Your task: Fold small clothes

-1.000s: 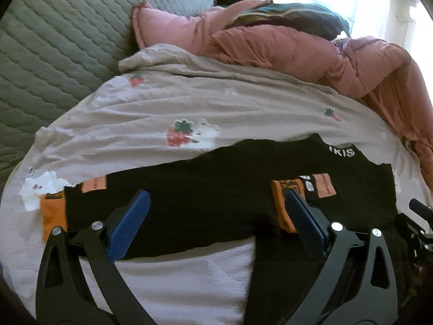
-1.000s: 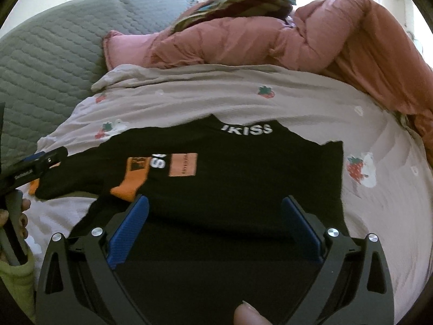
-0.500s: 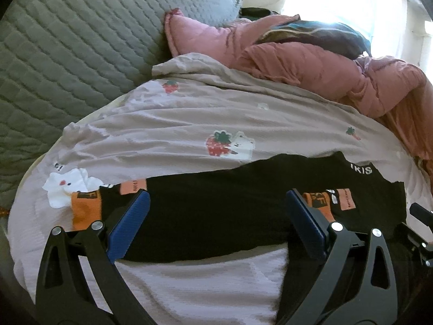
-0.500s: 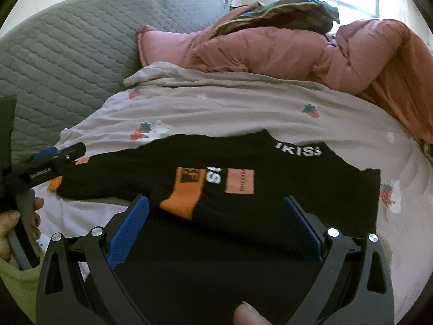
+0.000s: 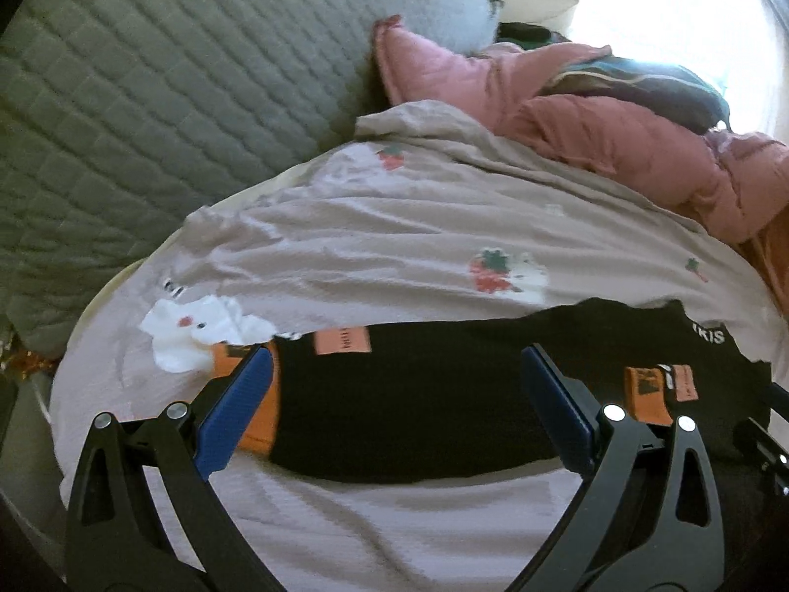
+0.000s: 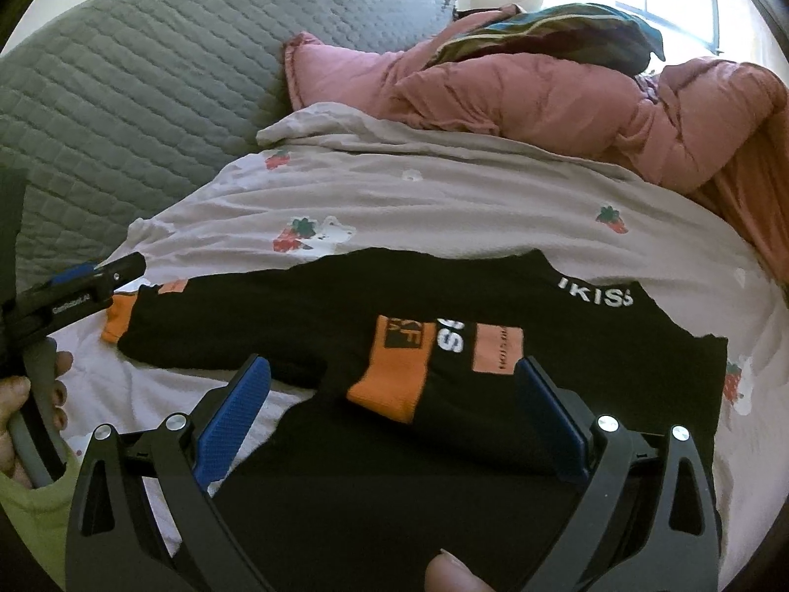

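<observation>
Viewing both feeds, I read each hand-held gripper, left (image 5: 394, 402) and right (image 6: 392, 414), spread wide, holding nothing, above the black garment (image 6: 345, 306); its lower edge is cut off.

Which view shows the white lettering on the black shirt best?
The right wrist view: the lettering on the black shirt sits near centre and reads clearly. In the left wrist view it is small, at the right edge and partly cut off.

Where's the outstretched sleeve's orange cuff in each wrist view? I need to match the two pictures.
Left wrist: the orange cuff sits lower left, partly behind the left gripper's blue finger.
Right wrist: the orange cuff is at mid-left, beside the left gripper's tip.
Shared landmark: the white IKISS lettering at the black top's neckline.
</observation>
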`<state>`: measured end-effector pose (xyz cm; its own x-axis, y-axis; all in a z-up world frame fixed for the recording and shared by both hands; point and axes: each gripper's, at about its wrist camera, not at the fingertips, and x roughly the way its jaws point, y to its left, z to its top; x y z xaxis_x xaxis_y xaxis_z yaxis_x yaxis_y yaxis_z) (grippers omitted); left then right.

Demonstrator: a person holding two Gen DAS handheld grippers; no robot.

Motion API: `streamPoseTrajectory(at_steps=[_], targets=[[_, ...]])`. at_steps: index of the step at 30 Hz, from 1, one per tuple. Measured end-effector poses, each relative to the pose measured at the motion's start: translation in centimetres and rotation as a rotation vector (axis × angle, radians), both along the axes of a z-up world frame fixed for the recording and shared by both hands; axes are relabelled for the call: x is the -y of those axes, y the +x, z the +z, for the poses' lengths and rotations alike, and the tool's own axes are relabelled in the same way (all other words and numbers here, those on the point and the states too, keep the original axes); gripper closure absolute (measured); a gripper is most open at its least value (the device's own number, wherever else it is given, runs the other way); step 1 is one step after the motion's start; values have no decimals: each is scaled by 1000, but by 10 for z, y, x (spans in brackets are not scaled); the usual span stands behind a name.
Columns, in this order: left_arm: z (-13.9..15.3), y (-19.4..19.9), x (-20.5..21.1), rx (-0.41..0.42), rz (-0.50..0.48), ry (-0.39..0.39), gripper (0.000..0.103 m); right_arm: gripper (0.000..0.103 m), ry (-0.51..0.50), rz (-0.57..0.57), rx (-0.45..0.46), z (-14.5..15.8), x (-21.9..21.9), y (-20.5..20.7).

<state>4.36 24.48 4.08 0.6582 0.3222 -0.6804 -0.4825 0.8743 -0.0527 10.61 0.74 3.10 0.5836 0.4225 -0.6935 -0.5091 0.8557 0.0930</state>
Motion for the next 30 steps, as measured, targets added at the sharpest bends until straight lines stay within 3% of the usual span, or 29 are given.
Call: streamPoseTrajectory(at_steps=[7, 16, 27, 29, 30], targets=[[-8, -6, -30, -36, 85, -15, 10, 5, -7, 55, 12, 4, -29, 1], [-35, -1, -61, -123, 155, -100, 10, 5, -13, 105, 6, -1, -57, 2], [-55, 6, -76, -160, 168, -169, 10, 5, -29, 124, -30, -21, -71, 8], [-58, 6, -79, -154, 180, -183, 23, 5, -30, 117, -42, -25, -71, 10], [-59, 5, -81, -156, 186, -188, 38, 5, -28, 114, -52, -28, -71, 12]])
